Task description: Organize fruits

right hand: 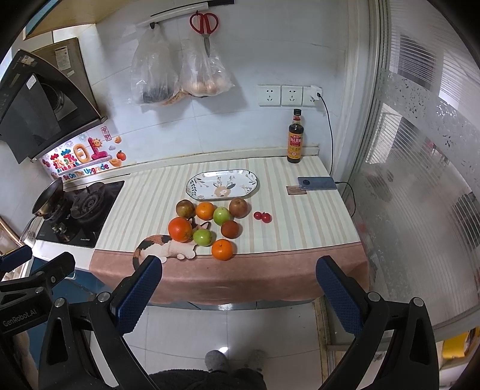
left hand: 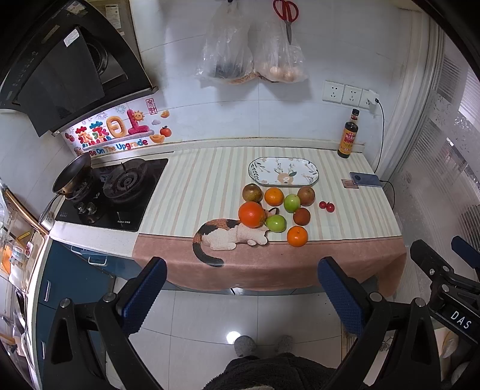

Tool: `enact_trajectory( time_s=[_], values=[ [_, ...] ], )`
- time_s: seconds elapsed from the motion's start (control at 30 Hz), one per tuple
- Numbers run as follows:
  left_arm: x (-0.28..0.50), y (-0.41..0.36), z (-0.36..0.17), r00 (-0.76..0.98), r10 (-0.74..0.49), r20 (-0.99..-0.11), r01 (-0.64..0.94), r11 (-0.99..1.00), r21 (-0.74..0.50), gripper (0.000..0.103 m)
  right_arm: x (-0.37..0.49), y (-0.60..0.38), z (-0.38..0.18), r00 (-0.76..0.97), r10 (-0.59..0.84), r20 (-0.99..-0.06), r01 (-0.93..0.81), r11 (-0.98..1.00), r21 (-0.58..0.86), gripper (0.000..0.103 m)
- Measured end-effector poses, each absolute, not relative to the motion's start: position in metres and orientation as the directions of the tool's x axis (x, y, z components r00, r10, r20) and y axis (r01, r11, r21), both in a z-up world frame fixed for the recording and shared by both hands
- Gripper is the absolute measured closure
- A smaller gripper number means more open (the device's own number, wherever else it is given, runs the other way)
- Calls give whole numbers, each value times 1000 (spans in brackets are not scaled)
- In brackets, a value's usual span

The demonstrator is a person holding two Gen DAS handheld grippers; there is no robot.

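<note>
While both claws hang parted and empty short of the counter (left hand: 186, 186), left claw (left hand: 241, 295) and right claw (right hand: 240, 295) face the fruits (right hand: 210, 226). Fruits: clustered ahead, beyond the fingertips, nearer than the plate (right hand: 222, 183).

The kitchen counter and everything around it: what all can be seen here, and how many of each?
Oranges: three, orange, in the fruit cluster on the cloth.
Green apples: two, mid-cluster.
Brown fruits: four, brownish, mostly at the cluster's back.
Cherry tomatoes: two, red, right of the cluster.
Plate: one, floral oval, empty, behind the fruit.
Cat toy: one, calico, at the front edge.
Sauce bottle: one, dark, back corner.
Phone: one, blue, charging, right side.
Scissors: one, red, on the wall.
Plastic bags: two, clear, hanging.
Pan: one, on the stove.
Left gripper: open, empty.
Right gripper: open, empty.
</note>
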State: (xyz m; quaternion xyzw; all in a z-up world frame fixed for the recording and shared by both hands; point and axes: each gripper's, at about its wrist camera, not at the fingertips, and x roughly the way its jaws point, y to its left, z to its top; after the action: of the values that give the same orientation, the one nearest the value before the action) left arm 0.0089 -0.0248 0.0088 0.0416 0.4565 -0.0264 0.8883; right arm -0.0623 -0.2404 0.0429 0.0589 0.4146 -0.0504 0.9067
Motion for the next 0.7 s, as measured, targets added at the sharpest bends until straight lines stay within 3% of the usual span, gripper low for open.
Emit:
enact_trajectory(
  time_s=[0.7],
  values=[
    [9,-23,9,584,-13,-811,88,995,47,0,-71,-230,46,654,-37,-755,132,989,66,0]
  ],
)
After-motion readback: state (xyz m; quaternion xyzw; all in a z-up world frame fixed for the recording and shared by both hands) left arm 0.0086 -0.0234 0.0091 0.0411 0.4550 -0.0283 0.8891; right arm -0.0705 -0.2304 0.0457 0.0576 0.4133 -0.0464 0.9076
